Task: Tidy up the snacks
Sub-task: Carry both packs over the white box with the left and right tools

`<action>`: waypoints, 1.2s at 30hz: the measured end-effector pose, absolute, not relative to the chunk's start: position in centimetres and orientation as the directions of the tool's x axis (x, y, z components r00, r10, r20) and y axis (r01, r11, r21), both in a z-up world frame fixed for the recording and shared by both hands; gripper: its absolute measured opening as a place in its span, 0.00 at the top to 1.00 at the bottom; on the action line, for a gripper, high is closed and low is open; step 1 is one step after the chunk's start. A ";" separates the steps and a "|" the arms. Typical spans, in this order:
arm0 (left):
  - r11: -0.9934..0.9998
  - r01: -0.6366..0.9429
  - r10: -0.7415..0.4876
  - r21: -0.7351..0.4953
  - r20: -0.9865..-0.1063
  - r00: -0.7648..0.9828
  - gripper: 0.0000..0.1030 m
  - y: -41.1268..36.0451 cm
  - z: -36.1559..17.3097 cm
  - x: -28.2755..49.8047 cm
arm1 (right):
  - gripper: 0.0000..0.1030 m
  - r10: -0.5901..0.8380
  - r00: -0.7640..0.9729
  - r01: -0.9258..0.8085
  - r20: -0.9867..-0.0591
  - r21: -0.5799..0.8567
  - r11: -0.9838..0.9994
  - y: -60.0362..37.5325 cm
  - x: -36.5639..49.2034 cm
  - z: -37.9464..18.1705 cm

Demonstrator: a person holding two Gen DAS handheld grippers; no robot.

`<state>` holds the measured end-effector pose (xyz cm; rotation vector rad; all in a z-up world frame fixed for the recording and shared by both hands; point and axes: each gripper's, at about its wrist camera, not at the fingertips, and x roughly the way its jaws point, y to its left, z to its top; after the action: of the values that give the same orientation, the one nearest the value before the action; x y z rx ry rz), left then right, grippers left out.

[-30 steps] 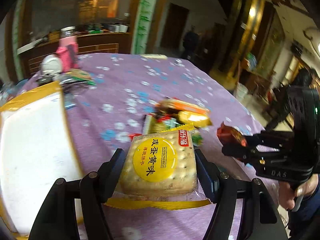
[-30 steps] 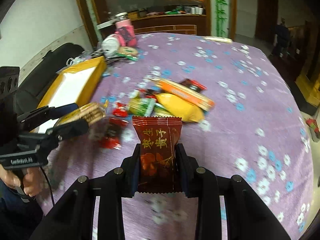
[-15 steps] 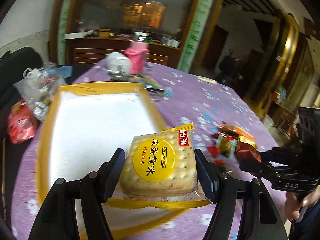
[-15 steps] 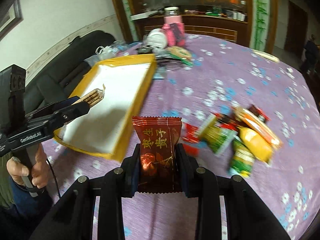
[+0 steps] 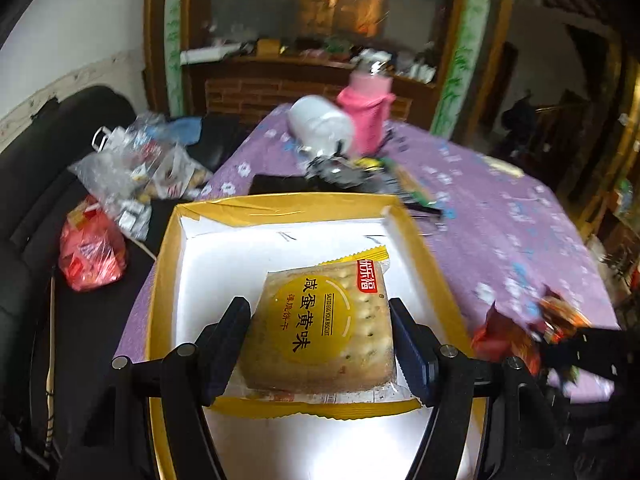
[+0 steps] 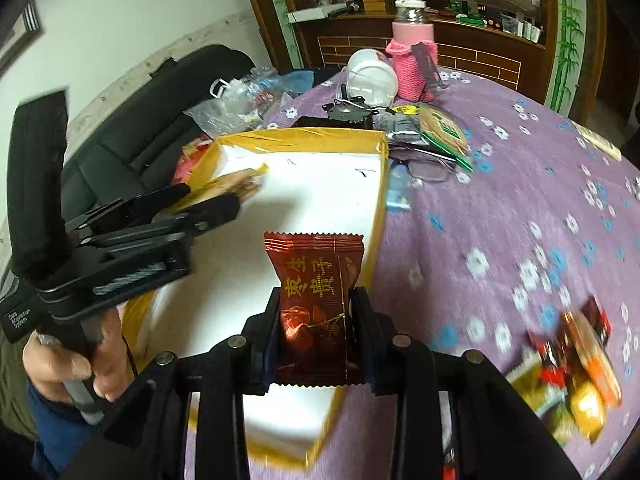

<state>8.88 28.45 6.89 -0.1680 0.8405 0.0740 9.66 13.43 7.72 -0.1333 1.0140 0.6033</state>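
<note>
My left gripper (image 5: 320, 344) is shut on a yellow salted-egg biscuit packet (image 5: 320, 328) and holds it above the white inside of the yellow-rimmed box (image 5: 280, 208). My right gripper (image 6: 316, 332) is shut on a dark red snack packet (image 6: 316, 280) and holds it over the box's right rim (image 6: 380, 208). The left gripper (image 6: 200, 204) with its biscuit packet (image 6: 240, 182) also shows in the right wrist view, over the box's left side. The red packet (image 5: 500, 340) shows blurred at the right in the left wrist view.
A pile of loose snacks (image 6: 572, 364) lies on the purple flowered tablecloth (image 6: 520, 200) at the right. A pink bottle (image 6: 412, 64), a white cup (image 6: 372, 78) and flat packets (image 6: 436, 128) stand behind the box. Plastic bags (image 5: 132, 176) lie on a black sofa at the left.
Both grippers have swung left from the snack pile to the box, each still holding its packet. The left one is now well over the box's inside.
</note>
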 end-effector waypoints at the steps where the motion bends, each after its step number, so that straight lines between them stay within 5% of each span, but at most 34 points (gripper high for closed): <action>1: 0.982 -0.148 0.011 -0.116 -0.753 0.657 0.29 28.7 6.5 9.4 | 0.69 0.405 0.384 -0.532 -0.830 0.160 0.832 14.0 10.2 7.5; 12: 0.948 -0.253 0.000 -0.195 -0.792 0.611 0.29 32.2 2.2 11.2 | 0.69 0.340 0.355 -0.557 -0.871 0.094 0.825 18.6 12.9 2.9; 36: 0.909 -0.244 -0.094 -0.337 -0.738 0.668 0.29 33.7 3.3 10.7 | 0.67 0.287 0.341 -0.526 -0.895 0.071 0.848 21.5 16.6 2.4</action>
<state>10.67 33.69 3.33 -0.4337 0.8420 0.0879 16.61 21.55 2.42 -0.2475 1.1036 0.5356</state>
